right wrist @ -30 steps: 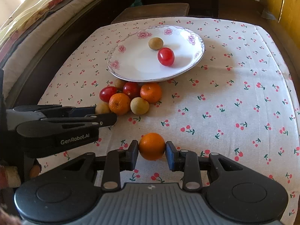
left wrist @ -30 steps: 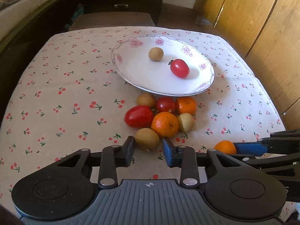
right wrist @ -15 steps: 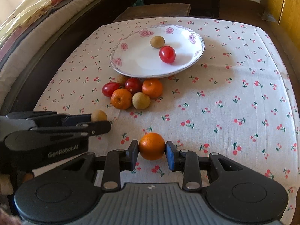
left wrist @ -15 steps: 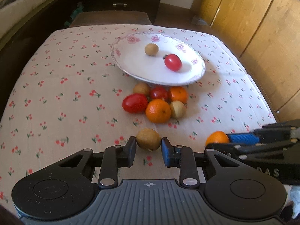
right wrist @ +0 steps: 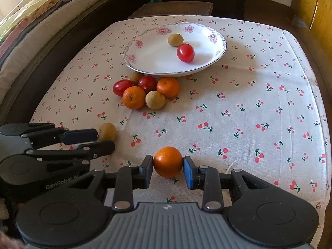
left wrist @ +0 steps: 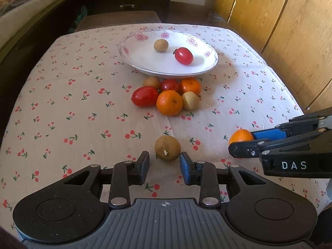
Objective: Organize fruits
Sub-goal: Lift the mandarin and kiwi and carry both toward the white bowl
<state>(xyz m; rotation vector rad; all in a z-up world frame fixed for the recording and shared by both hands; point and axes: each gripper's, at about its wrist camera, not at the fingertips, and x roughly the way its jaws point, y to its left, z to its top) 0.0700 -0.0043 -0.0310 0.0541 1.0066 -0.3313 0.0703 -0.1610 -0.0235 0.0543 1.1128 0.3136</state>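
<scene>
A brown round fruit [left wrist: 167, 151] lies on the cherry-print cloth between the fingertips of my left gripper [left wrist: 164, 159], whose jaws are opening. A gap shows beside the left pad, so the fruit is not pinched. My right gripper [right wrist: 168, 166] is shut on an orange [right wrist: 168, 161], just above the cloth at the near edge. The right wrist view shows the left gripper [right wrist: 103, 140] and the brown fruit [right wrist: 108, 131] at the left. A white flowered plate [left wrist: 145, 67] at the back holds a red tomato [left wrist: 183, 56] and a small brown fruit [left wrist: 160, 45].
Several loose fruits cluster in front of the plate: two oranges [left wrist: 169, 102], red tomatoes [left wrist: 144, 96] and brown fruits [left wrist: 190, 100]. A wooden cabinet [left wrist: 280, 20] stands to the right, and a bed [right wrist: 31, 20] to the left. A dark stool [right wrist: 172, 8] sits behind the table.
My left gripper closed on the brown fruit, drew it back from the cluster toward the near edge, then parted its jaws around it. The right gripper kept still with its orange.
</scene>
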